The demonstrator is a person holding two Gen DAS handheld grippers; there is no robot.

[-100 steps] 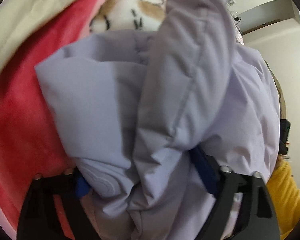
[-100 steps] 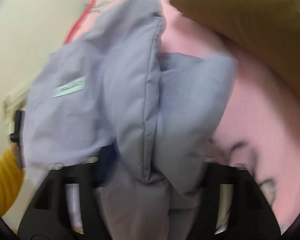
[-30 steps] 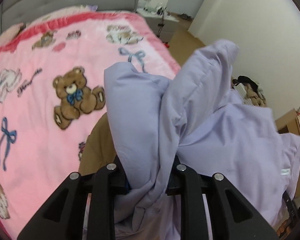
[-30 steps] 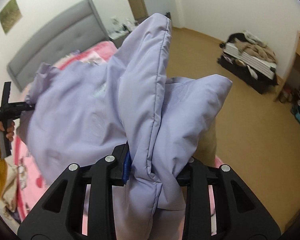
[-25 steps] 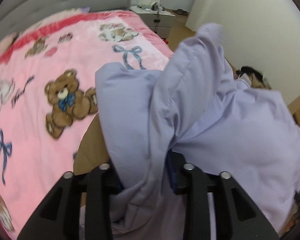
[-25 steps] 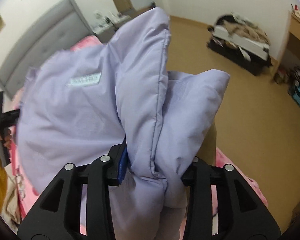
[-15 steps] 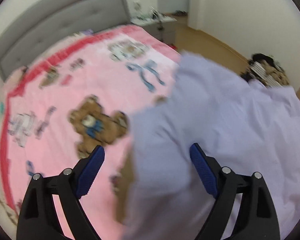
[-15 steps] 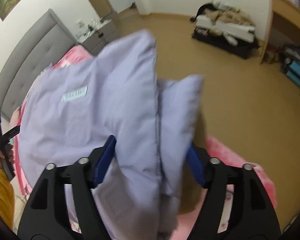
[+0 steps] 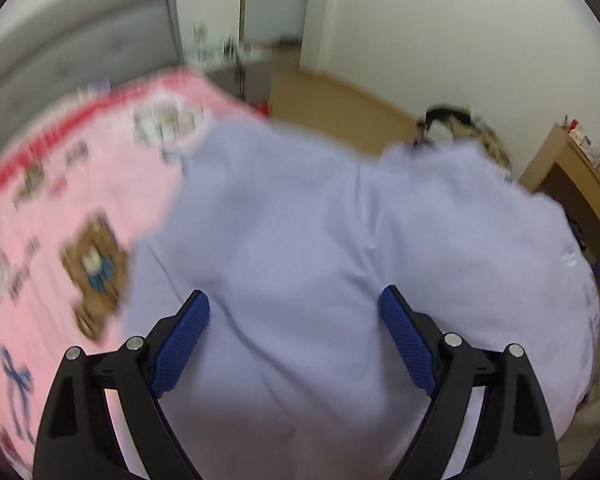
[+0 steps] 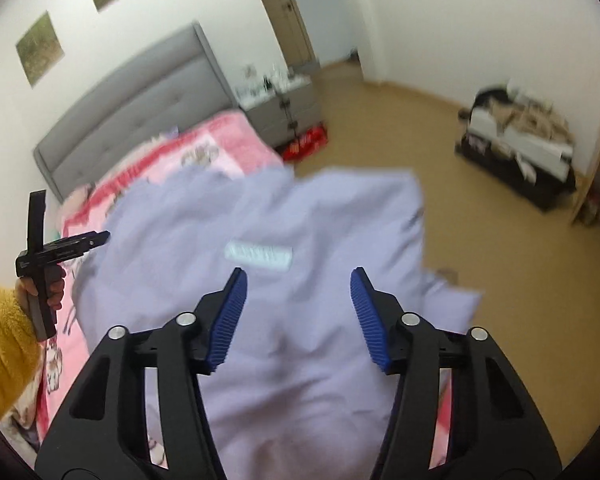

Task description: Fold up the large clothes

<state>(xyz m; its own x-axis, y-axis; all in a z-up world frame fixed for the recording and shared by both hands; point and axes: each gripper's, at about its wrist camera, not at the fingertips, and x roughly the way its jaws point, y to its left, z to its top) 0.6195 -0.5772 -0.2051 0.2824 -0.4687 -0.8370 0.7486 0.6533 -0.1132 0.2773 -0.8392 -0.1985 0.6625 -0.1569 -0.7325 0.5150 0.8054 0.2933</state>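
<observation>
— Lilac fabric everywhere: where's the garment (image 10: pixel 300 320) lying?
— Spread on the pink blanket (image 9: pixel 80 200), its far side reaching the bed's edge by the wooden floor (image 10: pixel 480 200), though blur may hide its outline.
— And the claws?
— Left gripper (image 9: pixel 294 340) stands wide apart above the cloth, gripping nothing. Right gripper (image 10: pixel 298 312) likewise spread, a pale label (image 10: pixel 258 256) just beyond its tips.
</observation>
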